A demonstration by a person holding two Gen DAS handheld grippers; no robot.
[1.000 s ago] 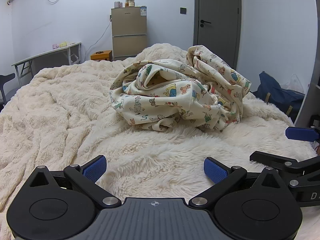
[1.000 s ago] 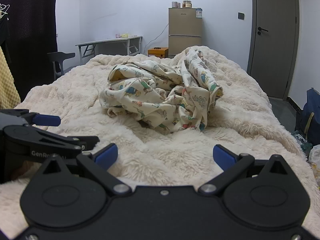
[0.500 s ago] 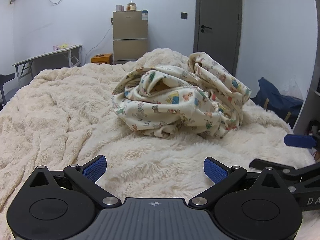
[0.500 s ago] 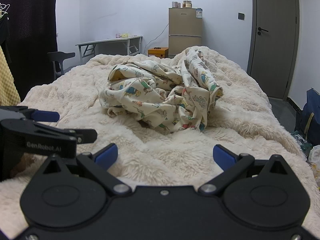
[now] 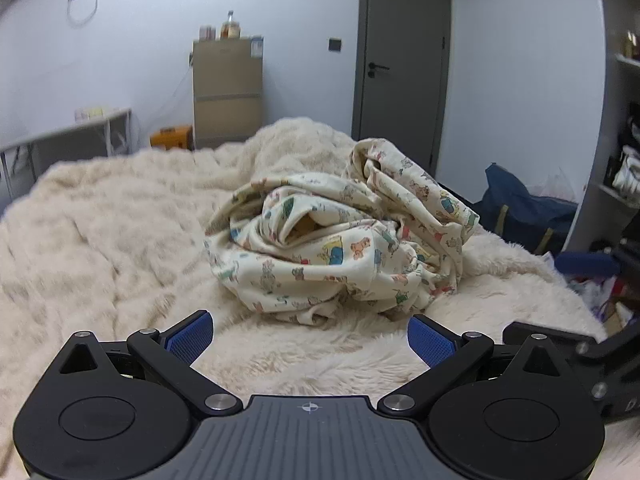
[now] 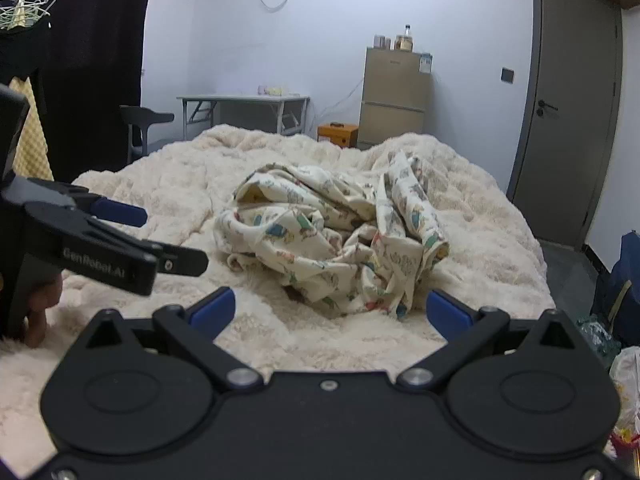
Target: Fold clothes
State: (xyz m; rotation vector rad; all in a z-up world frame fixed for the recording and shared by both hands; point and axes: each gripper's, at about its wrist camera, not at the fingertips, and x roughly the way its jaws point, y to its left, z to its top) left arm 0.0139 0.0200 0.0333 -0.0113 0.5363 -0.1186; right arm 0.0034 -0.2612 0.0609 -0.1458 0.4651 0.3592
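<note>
Nothing is folded yet: the cartoon-print garment lies in a crumpled heap on the fluffy cream blanket, while the left gripper and right gripper hover near it, both spread wide and empty.

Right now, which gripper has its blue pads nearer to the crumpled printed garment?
The right gripper: its pads almost reach the crumpled printed garment; the left gripper has more blanket between.
</note>
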